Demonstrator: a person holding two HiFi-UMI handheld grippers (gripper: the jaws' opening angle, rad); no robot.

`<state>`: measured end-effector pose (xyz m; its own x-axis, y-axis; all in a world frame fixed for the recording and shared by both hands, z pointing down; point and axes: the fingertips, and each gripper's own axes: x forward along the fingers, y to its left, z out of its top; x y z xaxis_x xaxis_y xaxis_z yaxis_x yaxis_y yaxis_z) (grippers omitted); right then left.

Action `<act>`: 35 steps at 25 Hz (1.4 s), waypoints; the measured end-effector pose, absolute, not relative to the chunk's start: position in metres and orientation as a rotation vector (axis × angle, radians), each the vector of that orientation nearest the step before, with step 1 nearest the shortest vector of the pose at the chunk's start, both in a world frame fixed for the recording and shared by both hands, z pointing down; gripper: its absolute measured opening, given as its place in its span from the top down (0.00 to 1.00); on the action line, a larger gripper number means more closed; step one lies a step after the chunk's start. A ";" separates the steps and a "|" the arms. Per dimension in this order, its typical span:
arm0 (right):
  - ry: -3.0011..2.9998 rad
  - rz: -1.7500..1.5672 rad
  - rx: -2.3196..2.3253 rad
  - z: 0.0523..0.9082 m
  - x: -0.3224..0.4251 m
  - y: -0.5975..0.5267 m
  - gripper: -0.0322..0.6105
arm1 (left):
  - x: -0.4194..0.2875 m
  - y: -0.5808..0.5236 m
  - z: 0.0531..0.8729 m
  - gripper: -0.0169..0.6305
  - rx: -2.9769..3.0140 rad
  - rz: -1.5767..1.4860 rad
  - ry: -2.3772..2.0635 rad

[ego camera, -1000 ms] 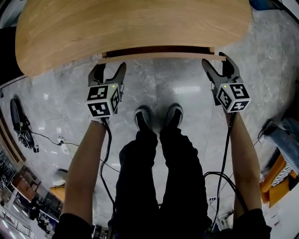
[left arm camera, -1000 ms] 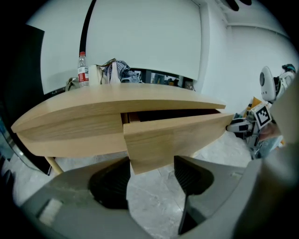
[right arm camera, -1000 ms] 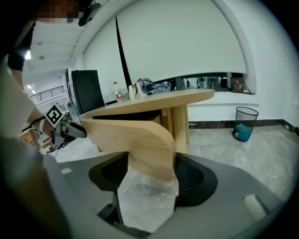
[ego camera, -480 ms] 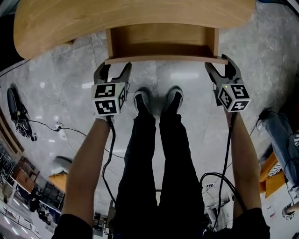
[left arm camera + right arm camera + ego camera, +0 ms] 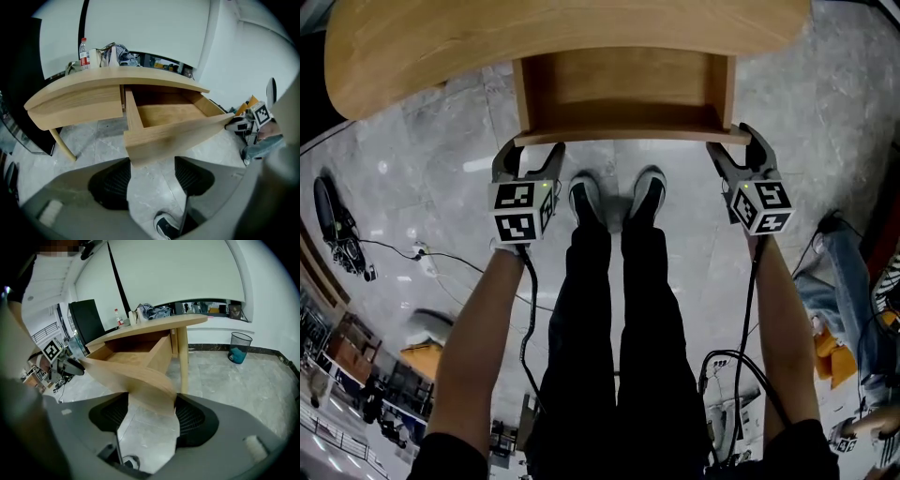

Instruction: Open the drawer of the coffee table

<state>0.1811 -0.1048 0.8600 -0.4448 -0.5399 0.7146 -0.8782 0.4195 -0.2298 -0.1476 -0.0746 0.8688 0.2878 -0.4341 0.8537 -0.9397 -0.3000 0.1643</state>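
The wooden coffee table [image 5: 534, 37] fills the top of the head view. Its drawer [image 5: 623, 89] stands pulled out towards me, its inside bare. My left gripper [image 5: 528, 150] is at the left end of the drawer front [image 5: 623, 137], jaws spread, fingertips right at the panel's lower edge. My right gripper [image 5: 736, 141] sits the same way at the right end. In the left gripper view the drawer front [image 5: 173, 138] crosses just above the open left gripper [image 5: 152, 171]. In the right gripper view the panel's end [image 5: 140, 380] lies over the gap of the open right gripper [image 5: 151, 416].
My shoes [image 5: 586, 197] stand on the grey marble floor just below the drawer. A bottle [image 5: 83, 52] and some clutter sit on the table's far side. A table leg [image 5: 183, 362] stands right of the drawer, a bin [image 5: 239, 347] beyond. Cables [image 5: 337, 234] lie at left.
The drawer has slid out from almost closed to well open. Both grippers came back towards me with its front, and my feet stepped back.
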 end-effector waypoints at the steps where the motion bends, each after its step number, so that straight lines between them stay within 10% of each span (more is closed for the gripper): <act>1: -2.126 0.811 1.195 0.861 0.180 -0.102 0.47 | -0.149 -0.071 0.870 0.52 1.862 0.929 -1.233; 35: -1.893 0.811 1.083 0.877 0.212 -0.051 0.48 | -0.166 -0.026 0.895 0.52 1.774 1.193 -1.101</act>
